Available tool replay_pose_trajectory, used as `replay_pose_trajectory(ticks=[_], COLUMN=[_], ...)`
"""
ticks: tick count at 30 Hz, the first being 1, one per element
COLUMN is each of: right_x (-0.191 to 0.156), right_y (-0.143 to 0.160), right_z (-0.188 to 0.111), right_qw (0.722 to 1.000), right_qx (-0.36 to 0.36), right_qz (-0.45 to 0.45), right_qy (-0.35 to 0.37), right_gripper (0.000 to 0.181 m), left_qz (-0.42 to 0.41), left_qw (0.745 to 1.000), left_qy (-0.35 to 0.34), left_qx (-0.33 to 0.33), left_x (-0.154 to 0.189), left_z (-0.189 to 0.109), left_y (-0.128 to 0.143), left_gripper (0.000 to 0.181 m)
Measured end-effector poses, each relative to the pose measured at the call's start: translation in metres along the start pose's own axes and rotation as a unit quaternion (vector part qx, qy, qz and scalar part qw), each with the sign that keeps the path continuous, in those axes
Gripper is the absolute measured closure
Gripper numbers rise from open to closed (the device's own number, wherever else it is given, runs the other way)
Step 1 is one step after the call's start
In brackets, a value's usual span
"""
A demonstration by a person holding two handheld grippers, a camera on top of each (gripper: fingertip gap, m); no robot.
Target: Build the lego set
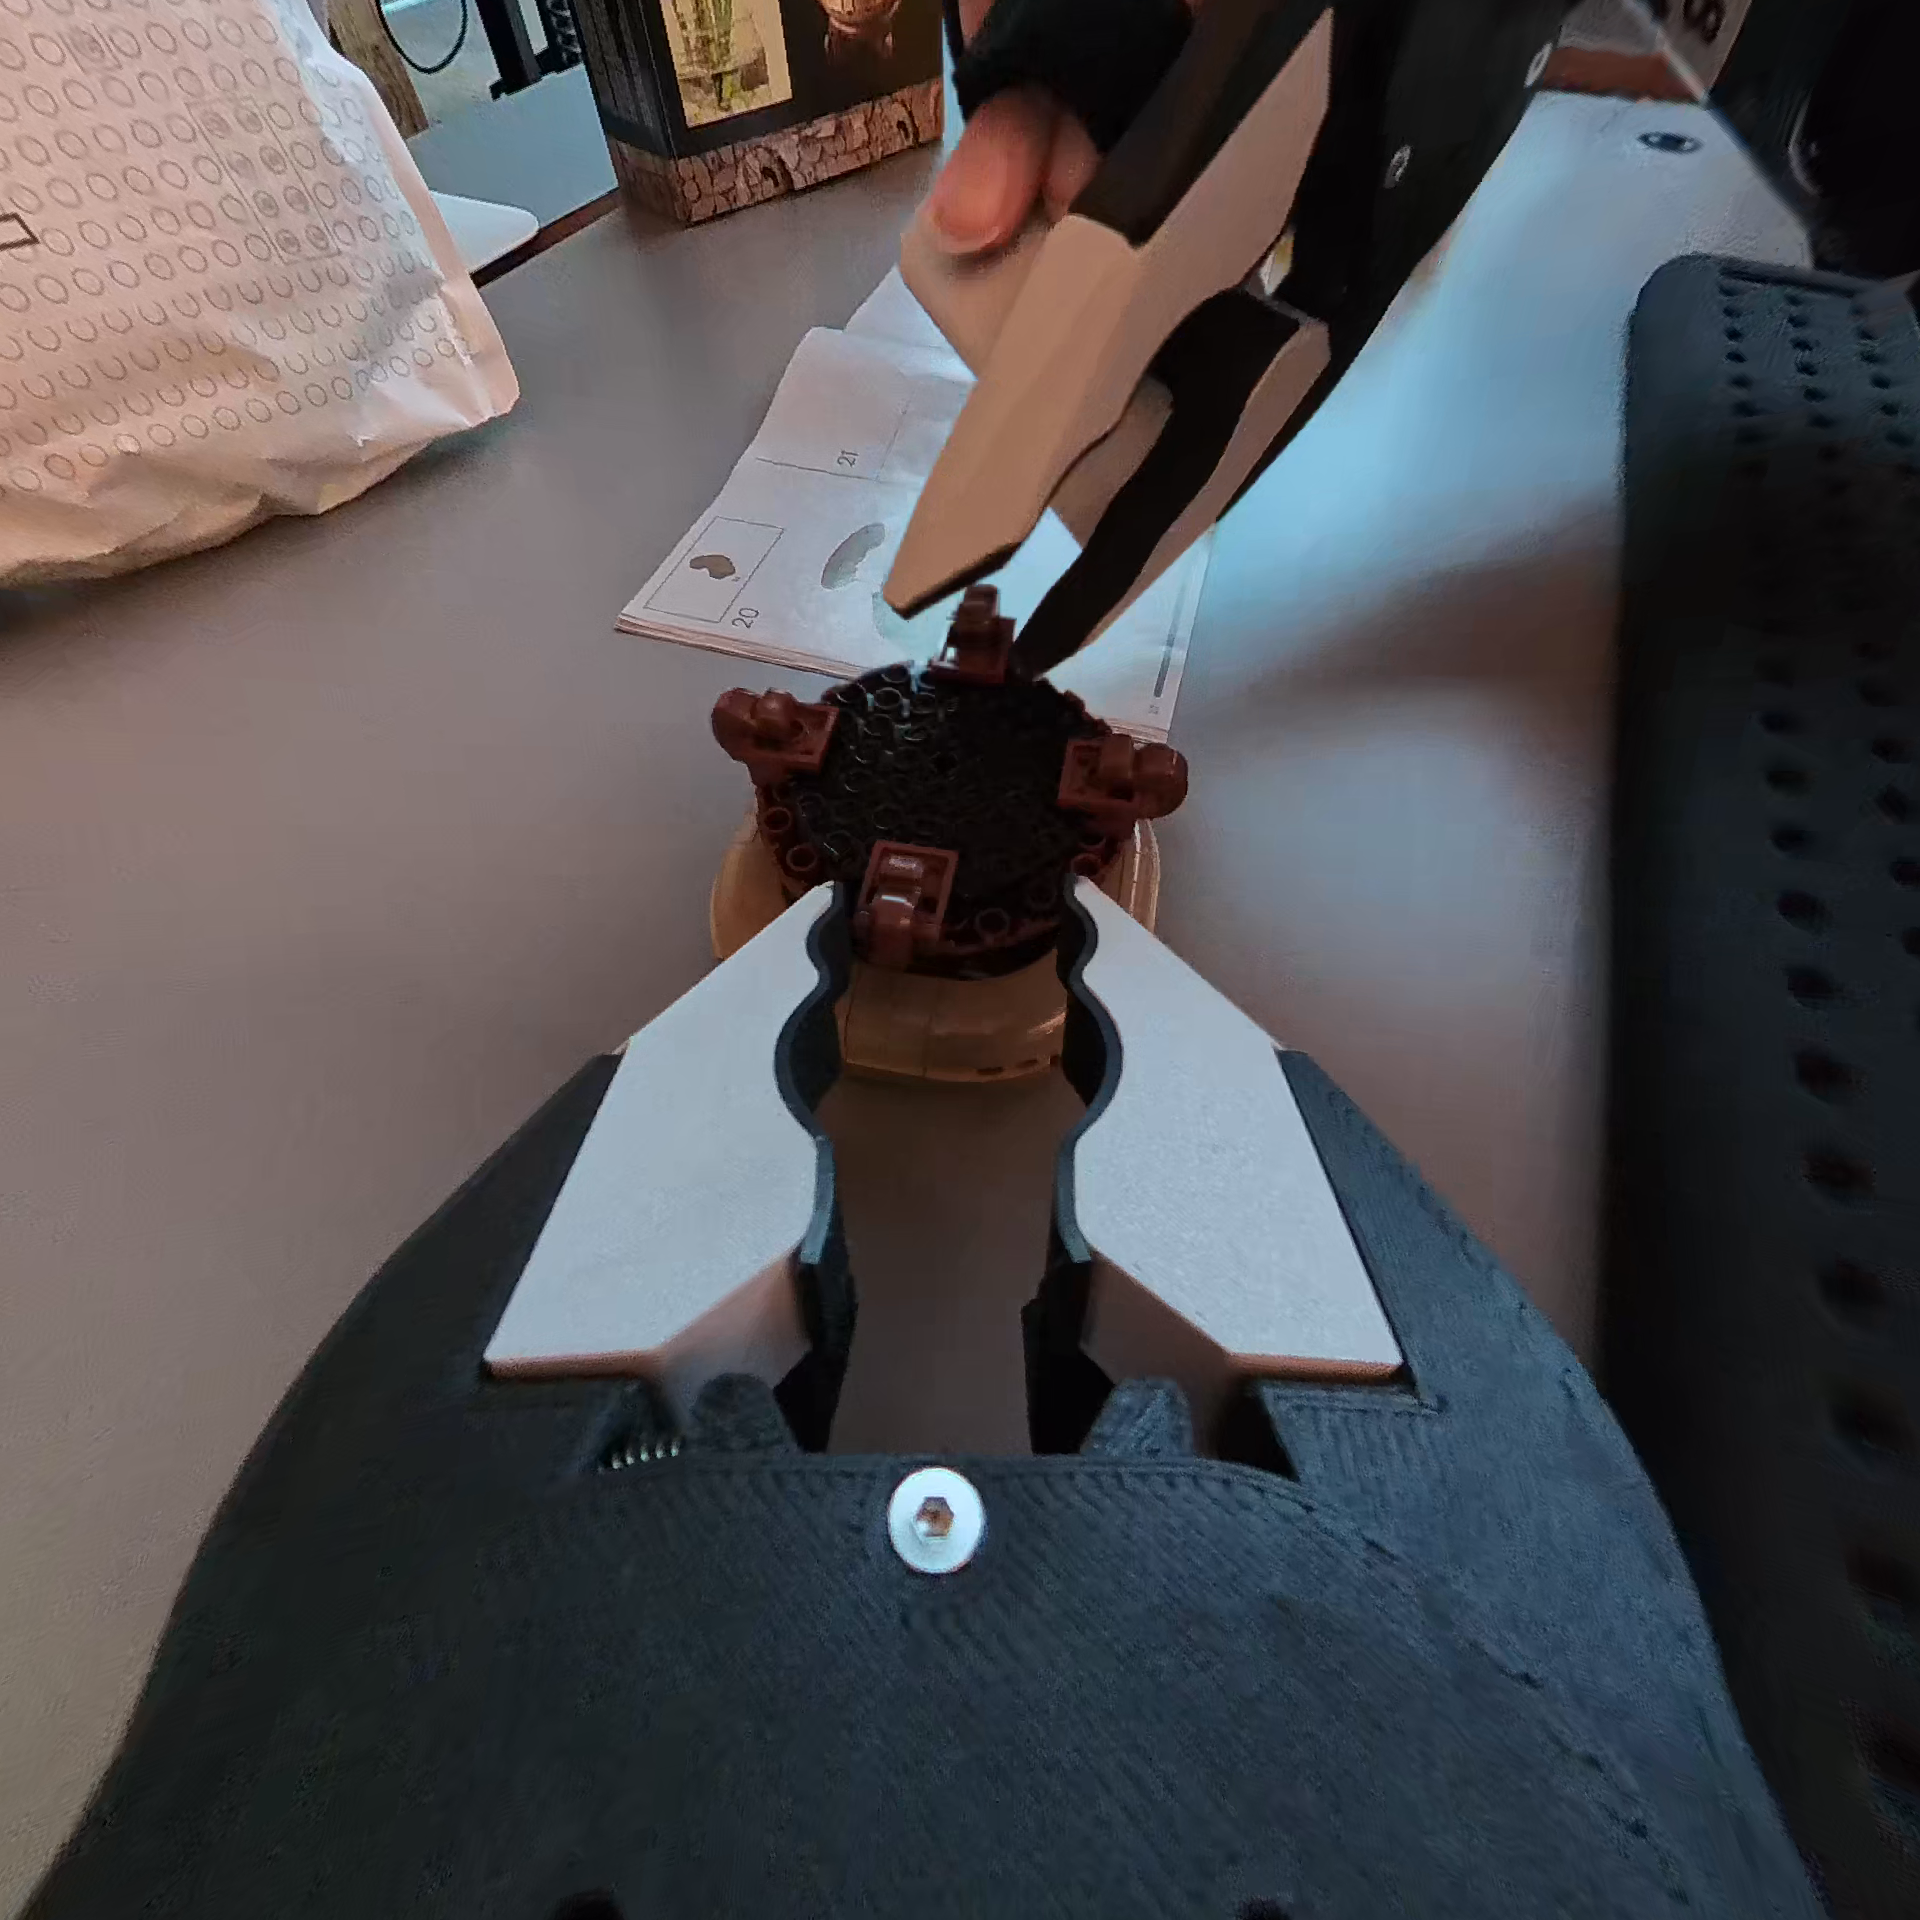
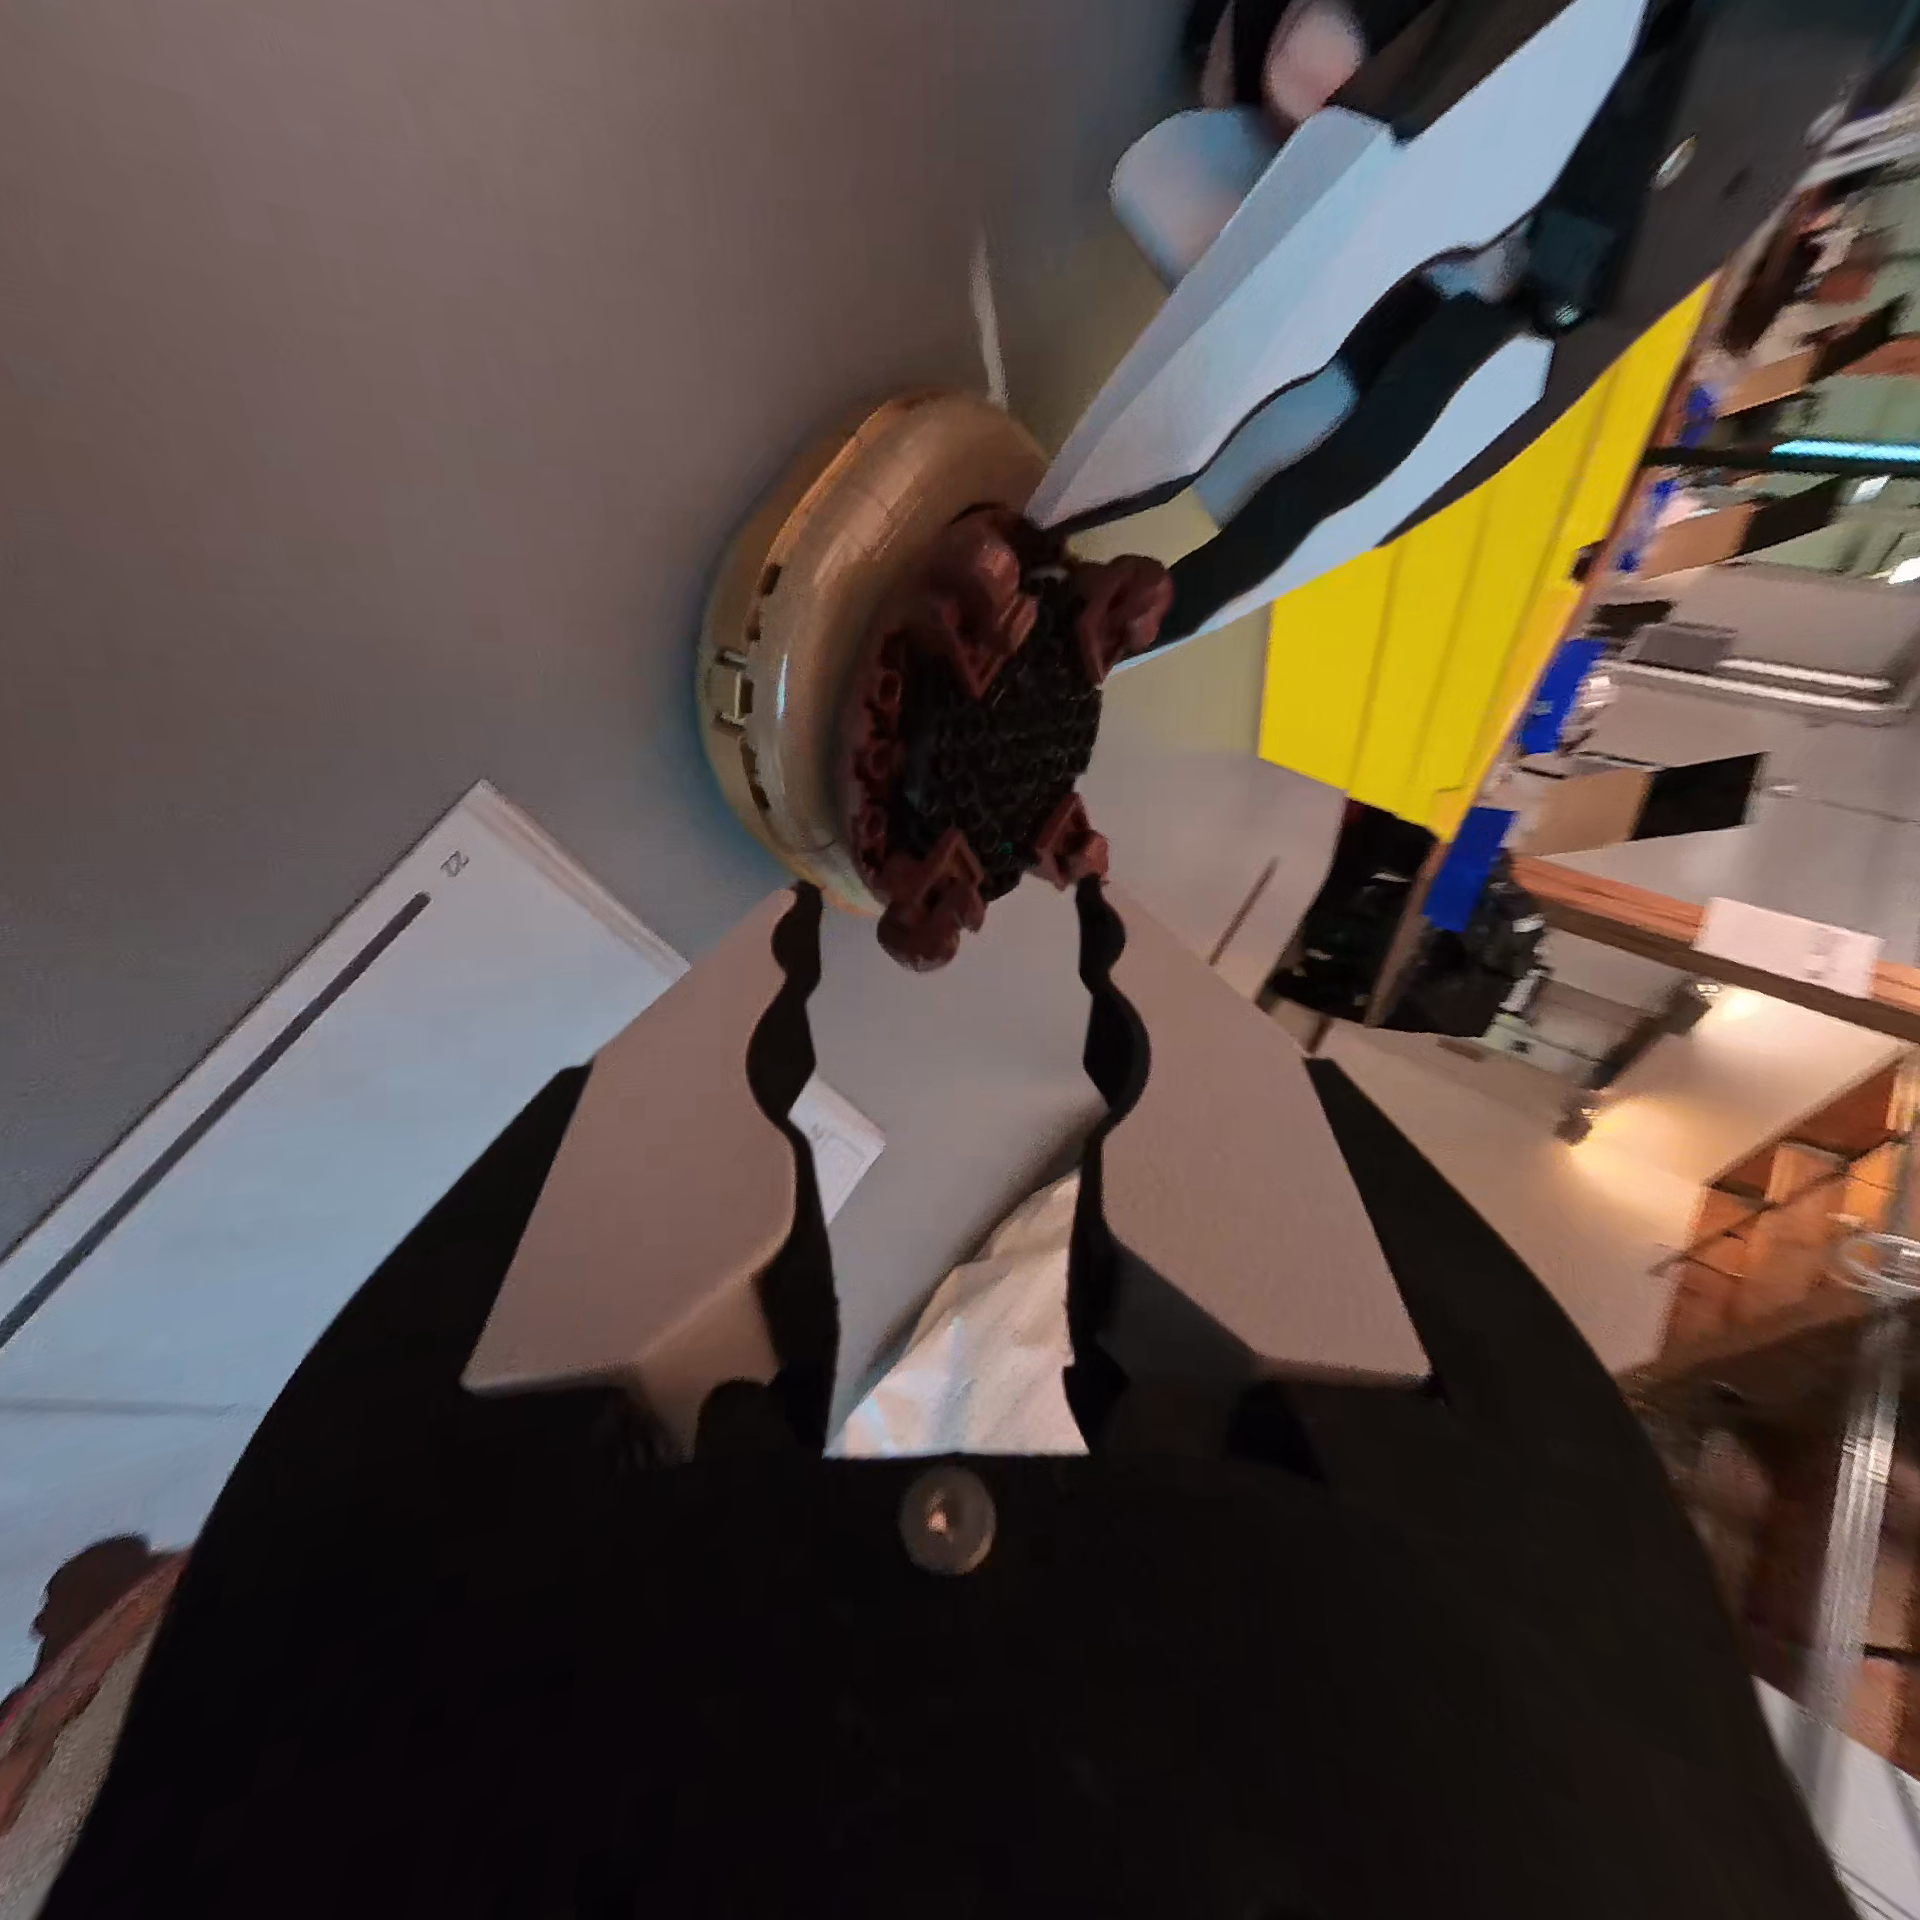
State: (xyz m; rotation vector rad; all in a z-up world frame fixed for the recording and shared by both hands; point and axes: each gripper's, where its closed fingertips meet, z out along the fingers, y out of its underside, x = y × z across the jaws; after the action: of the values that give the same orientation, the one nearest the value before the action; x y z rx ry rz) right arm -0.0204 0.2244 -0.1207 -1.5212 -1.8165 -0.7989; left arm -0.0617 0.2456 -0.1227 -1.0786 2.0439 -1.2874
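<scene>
The lego build (image 1: 935, 790) is a round black studded disc with several brown hinge pieces at its rim, on a tan round base (image 1: 956, 1039) on the grey table. My left gripper (image 1: 951, 914) is open. Its tips rest at the disc's near edge, either side of the near brown hinge (image 1: 899, 894), without clamping it. My right gripper (image 1: 961, 634) comes down from the far side, open, with the far brown hinge (image 1: 977, 618) between its tips. In the right wrist view my right gripper (image 2: 940, 894) straddles a brown hinge (image 2: 925, 920) on the build (image 2: 997, 727). The left gripper (image 2: 1101, 571) reaches in from the upper right.
An open instruction booklet (image 1: 821, 499) lies just behind the build; it also shows in the right wrist view (image 2: 312, 1091). A white paper bag (image 1: 208, 291) sits at the left, and the set's box (image 1: 769, 104) at the back. A black perforated object (image 1: 1766, 831) stands at the right. Tip to tip, the grippers are about 6 cm apart.
</scene>
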Motion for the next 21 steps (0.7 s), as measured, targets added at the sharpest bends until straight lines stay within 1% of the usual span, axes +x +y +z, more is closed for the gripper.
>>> replay_pose_trajectory(ticks=[2,3,5,6,7,8,9,10,11,12,13,14,15,16,17,19,20,21], right_x=[-0.007,-0.008,-0.009,-0.007,-0.006,-0.001,0.004,0.010,0.017,0.021,0.024,0.021,0.009,-0.001,-0.003,0.000,-0.001,-0.006], right_y=[0.003,0.003,0.000,0.001,0.003,0.004,0.000,-0.003,-0.004,-0.008,-0.009,-0.006,0.001,0.009,0.010,-0.004,-0.005,-0.007], right_z=[-0.002,-0.003,-0.007,-0.008,-0.011,-0.015,-0.021,-0.028,-0.035,-0.043,-0.047,-0.044,-0.036,-0.029,-0.027,-0.024,-0.018,-0.011], right_qw=[0.999,0.998,0.993,0.987,0.974,0.952,0.916,0.866,0.805,0.743,0.693,0.683,0.708,0.741,0.757,0.763,0.774,0.787], right_qx=[-0.004,-0.002,0.014,0.021,0.029,0.047,0.093,0.149,0.207,0.268,0.310,0.311,0.267,0.218,0.207,0.224,0.214,0.200], right_qz=[0.019,0.036,0.094,0.141,0.208,0.291,0.383,0.472,0.550,0.606,0.641,0.652,0.644,0.626,0.613,0.601,0.592,0.579], right_qy=[-0.045,-0.055,-0.072,-0.075,-0.079,-0.076,-0.073,-0.074,-0.075,-0.096,-0.109,-0.111,-0.114,-0.106,-0.091,-0.080,-0.070,-0.076], right_gripper=[0.129,0.127,0.123,0.116,0.108,0.105,0.105,0.104,0.100,0.101,0.108,0.111,0.111,0.113,0.113,0.117,0.118,0.118], left_qz=[-0.005,-0.003,0.002,0.004,0.004,0.001,0.001,0.006,0.014,0.023,0.029,0.027,0.016,0.006,0.003,0.008,0.011,0.013], left_qw=[1.000,1.000,1.000,1.000,1.000,1.000,1.000,1.000,0.999,0.999,0.999,0.999,1.000,1.000,1.000,1.000,1.000,1.000], left_qy=[0.002,0.001,-0.002,-0.004,-0.008,-0.016,-0.022,-0.025,-0.030,-0.033,-0.034,-0.027,-0.010,0.006,0.014,0.004,0.006,-0.001], left_qx=[-0.001,-0.002,-0.004,-0.003,-0.003,-0.004,-0.004,-0.001,0.004,0.004,0.003,0.003,0.005,0.004,-0.003,-0.012,-0.013,-0.006], left_x=[0.000,0.000,0.000,0.000,-0.001,-0.002,-0.003,-0.002,-0.002,-0.003,-0.004,-0.003,0.000,0.003,0.004,0.002,0.004,0.003], left_z=[0.000,0.000,0.000,0.000,0.000,0.000,-0.001,-0.003,-0.004,-0.005,-0.005,-0.004,-0.002,0.000,0.003,0.006,0.004,0.002], left_y=[0.000,0.000,0.000,0.000,0.000,0.000,0.000,-0.001,-0.003,-0.004,-0.006,-0.009,-0.013,-0.014,-0.012,-0.006,-0.004,-0.005], left_gripper=[0.142,0.142,0.141,0.139,0.135,0.125,0.119,0.117,0.116,0.115,0.113,0.110,0.110,0.110,0.107,0.101,0.102,0.103])
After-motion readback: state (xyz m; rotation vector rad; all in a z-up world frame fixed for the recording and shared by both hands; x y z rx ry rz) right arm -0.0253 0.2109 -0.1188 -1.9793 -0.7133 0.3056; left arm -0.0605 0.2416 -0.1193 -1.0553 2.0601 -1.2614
